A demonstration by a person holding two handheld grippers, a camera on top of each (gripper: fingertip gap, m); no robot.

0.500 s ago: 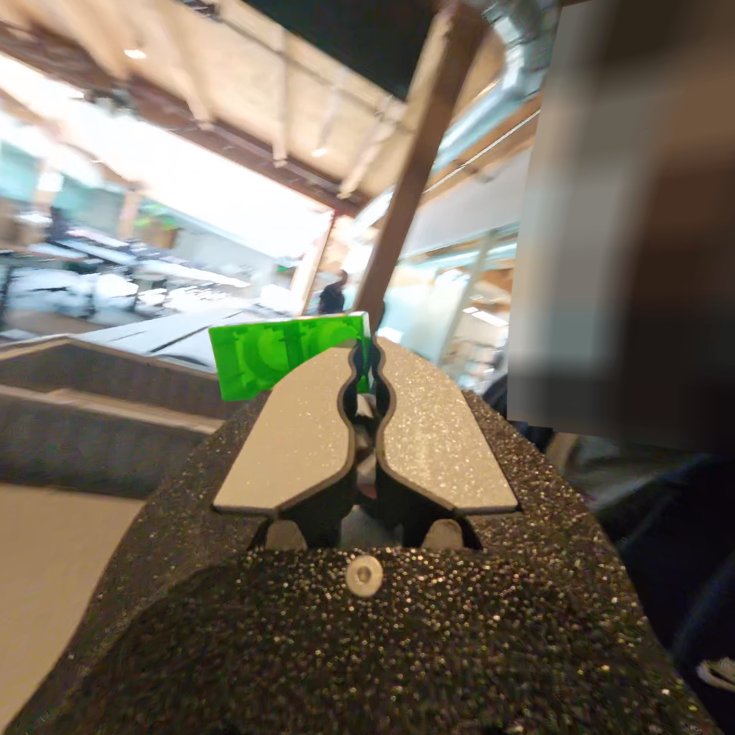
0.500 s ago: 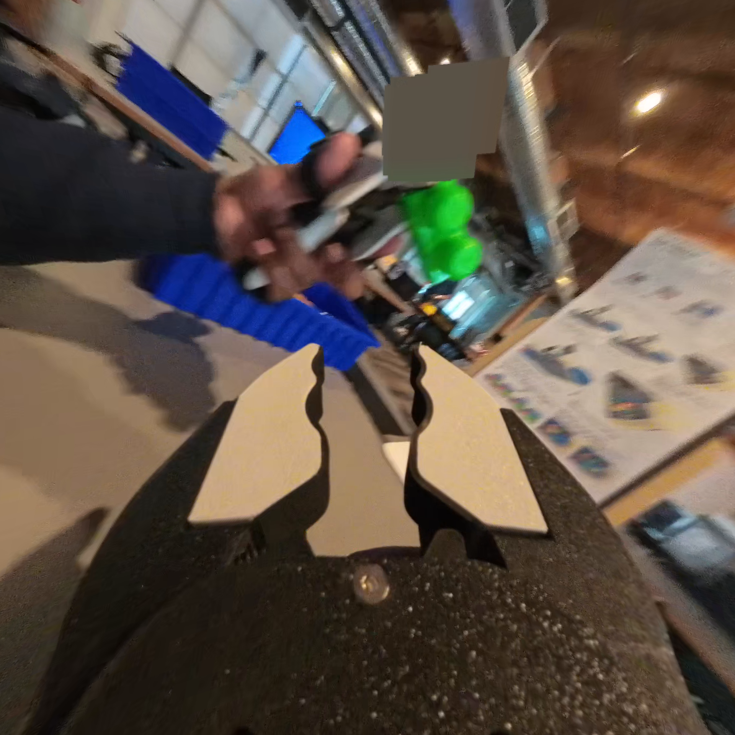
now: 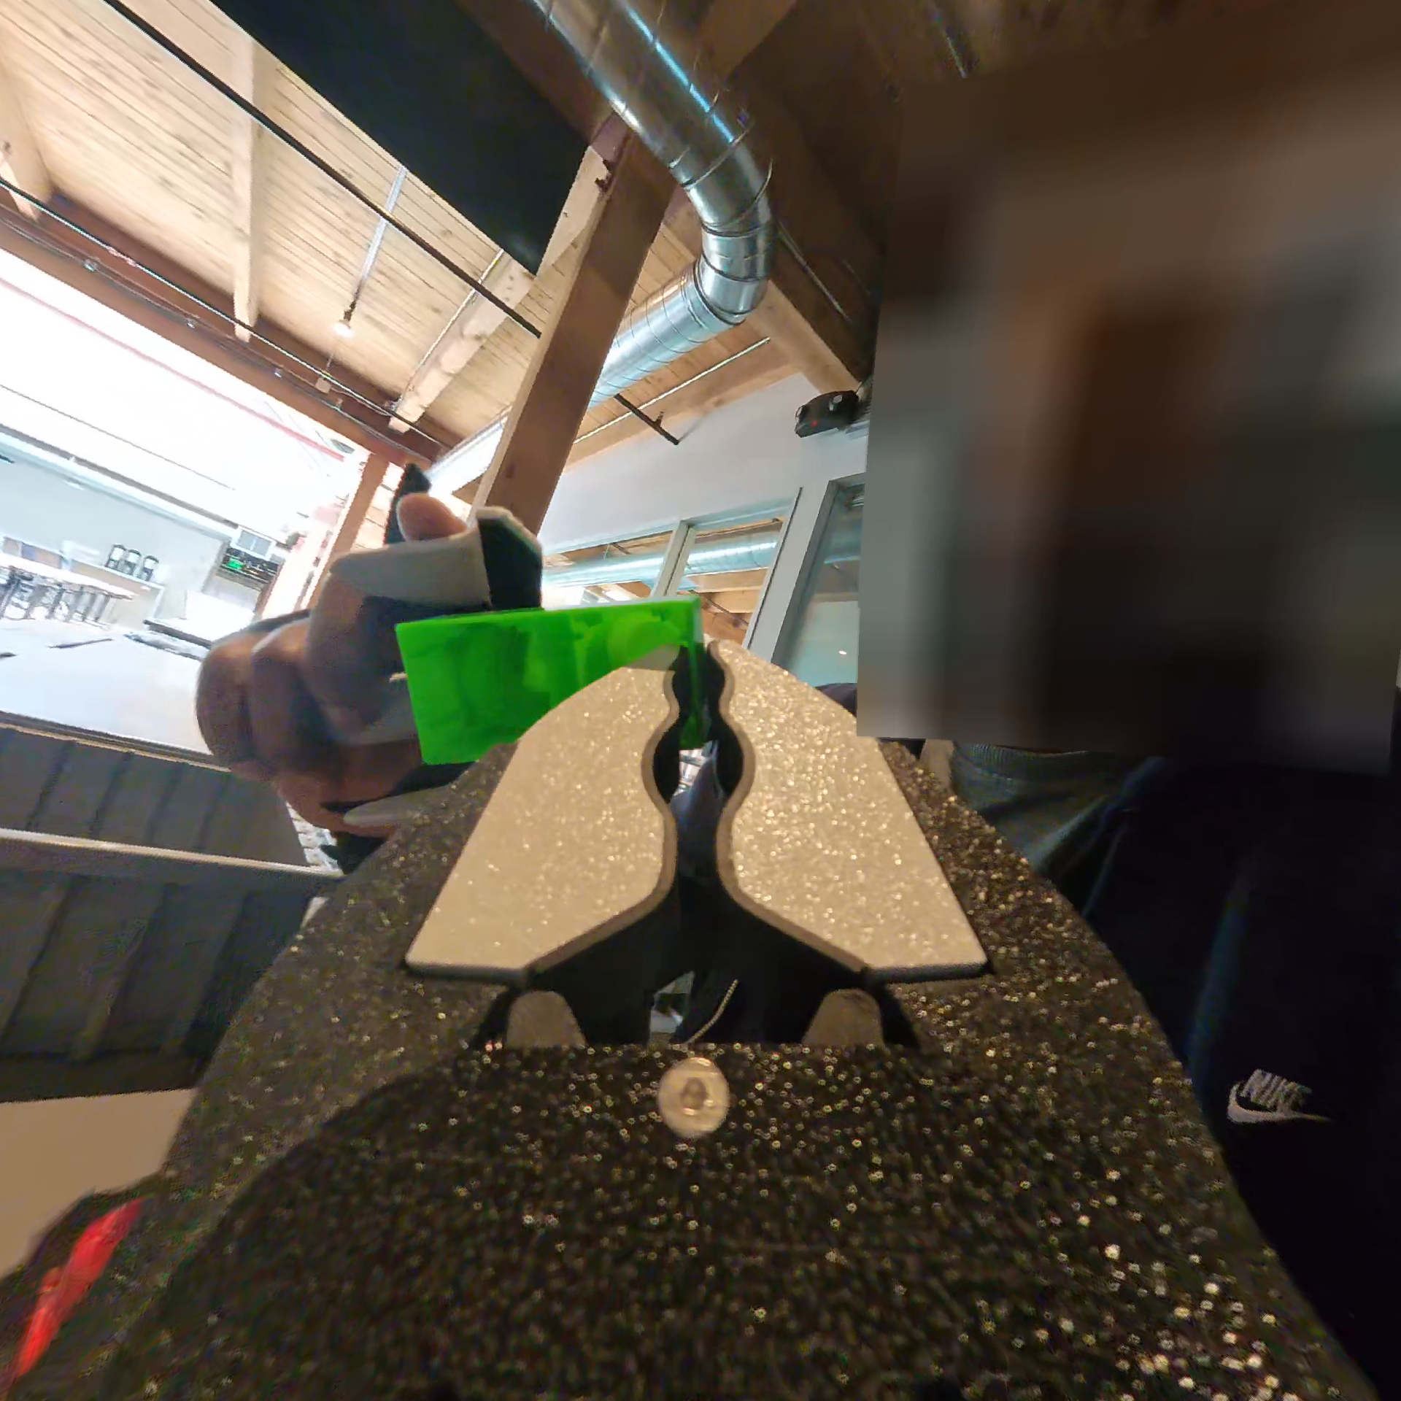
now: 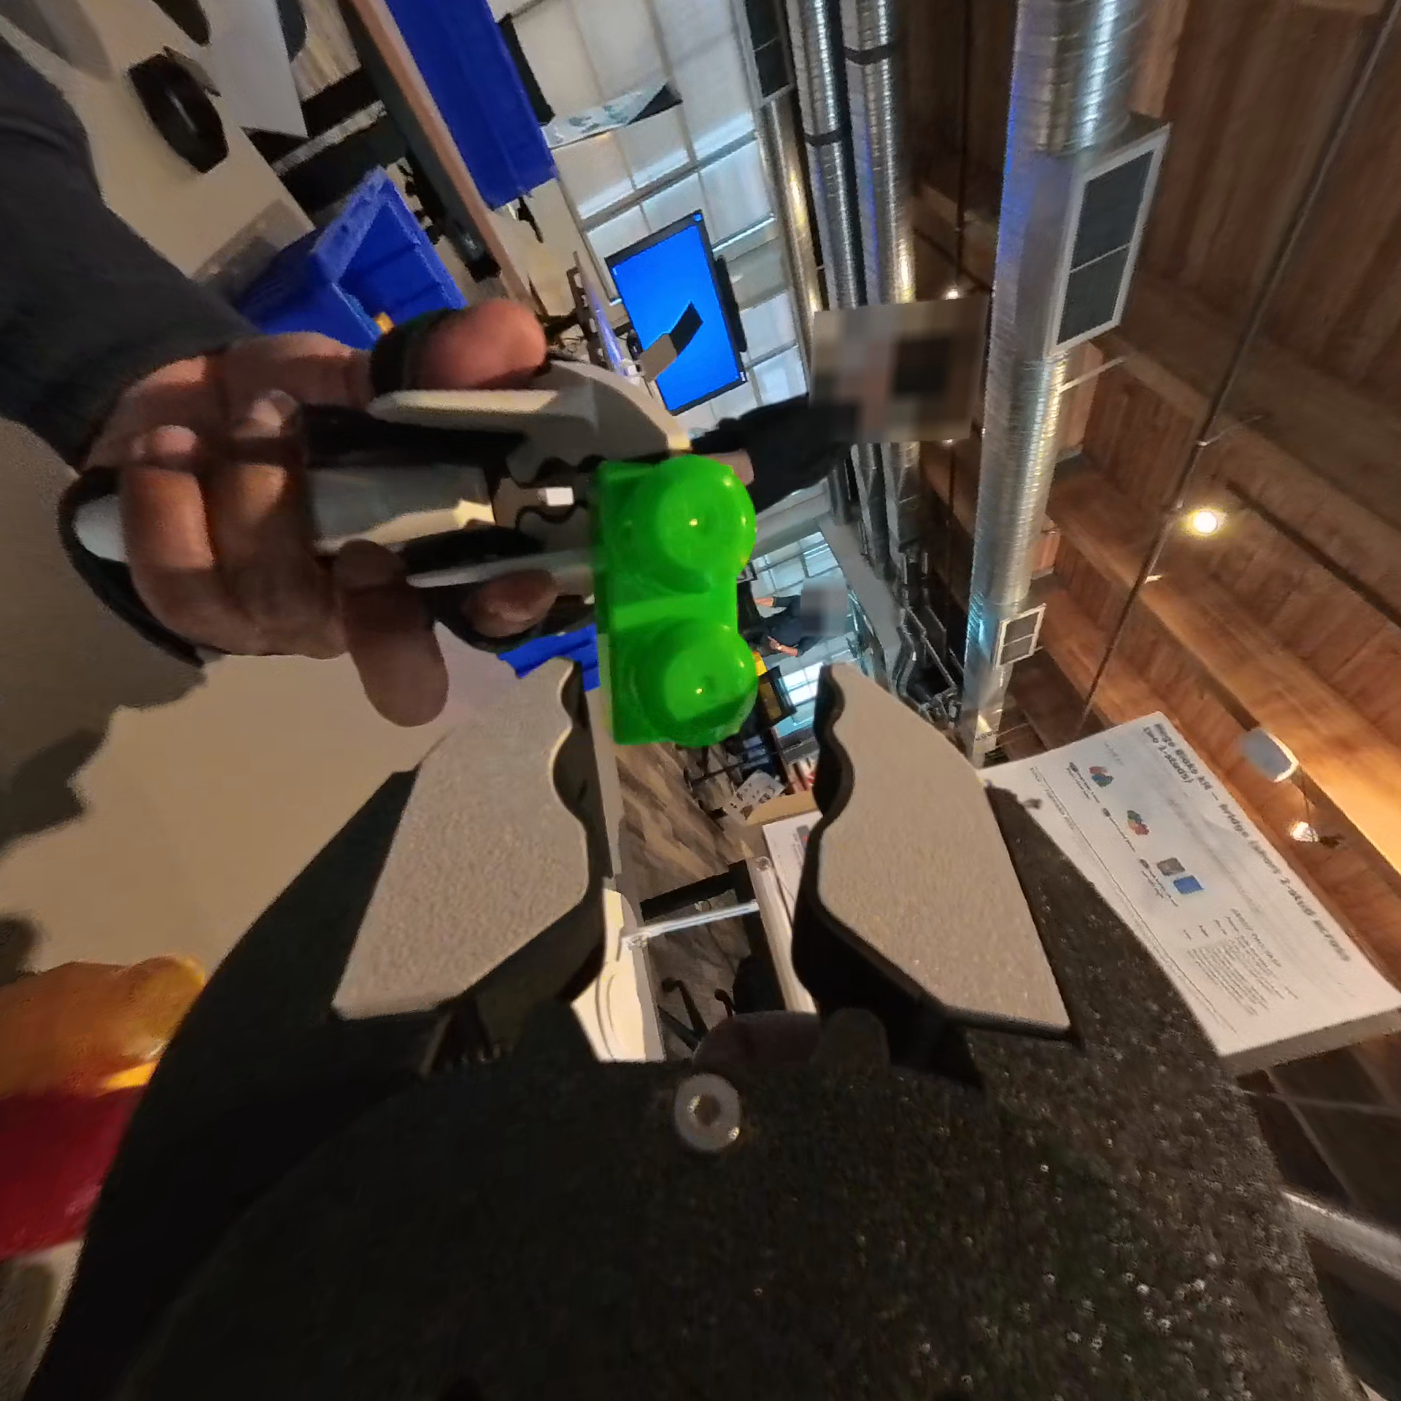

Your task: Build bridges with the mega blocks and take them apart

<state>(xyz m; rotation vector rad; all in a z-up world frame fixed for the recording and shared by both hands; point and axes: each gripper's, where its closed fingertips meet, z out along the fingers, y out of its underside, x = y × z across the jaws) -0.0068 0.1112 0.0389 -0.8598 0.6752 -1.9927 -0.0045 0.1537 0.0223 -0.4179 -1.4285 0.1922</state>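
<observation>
- Left claw (image 3: pixel 694 686) was clamped narrow on one end of the green block (image 3: pixel 531 678), which was held up in the air, well clear of the bench (image 4: pixel 189 796).
- Right claw (image 4: pixel 701 728) was spread wide and empty, with the block's lower stud (image 4: pixel 694 682) just ahead of its gap.
- Block was a two-stud piece of hard glossy plastic. It looked light and stiff, and likely slick on the rounded studs.
- Best grip, I'd say: the flat side walls at the free end, not the studs.
- A red and orange blur (image 4: pixel 68 1061) sat low at the left of the right wrist view; couldn't tell what it was.
</observation>
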